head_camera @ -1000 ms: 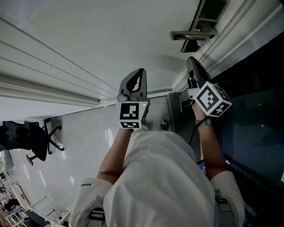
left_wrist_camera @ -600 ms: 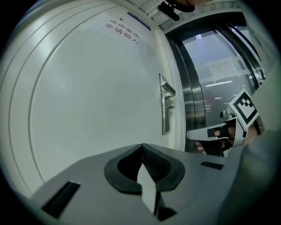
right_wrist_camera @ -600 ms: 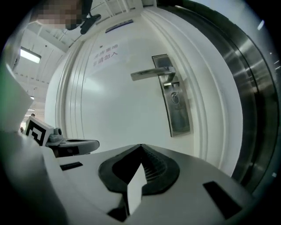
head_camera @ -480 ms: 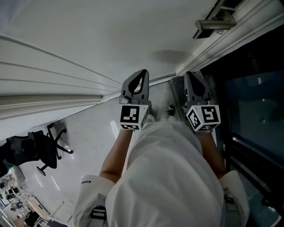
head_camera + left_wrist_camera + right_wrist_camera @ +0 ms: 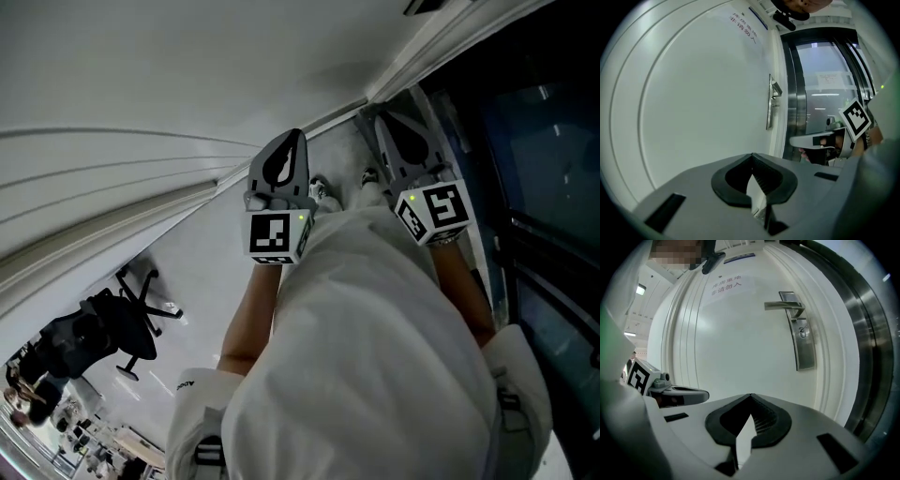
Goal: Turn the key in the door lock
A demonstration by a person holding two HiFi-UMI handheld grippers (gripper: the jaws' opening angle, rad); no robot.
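Clear air up to the door [image 5: 731,343], hardware jutting at one o'clock

From the right gripper [image 5: 750,397], closed and empty, nothing stands before the flat white panel; only the lever handle [image 5: 785,305] and lock plate [image 5: 805,345] project, at one o'clock. A steel frame [image 5: 869,371] and dark glass [image 5: 544,141] wall off three o'clock. The left gripper [image 5: 701,393] sits at nine o'clock, apart, with a gap between.

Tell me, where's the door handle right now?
In the right gripper view the door handle sits upper right on the white door, just above the lock.
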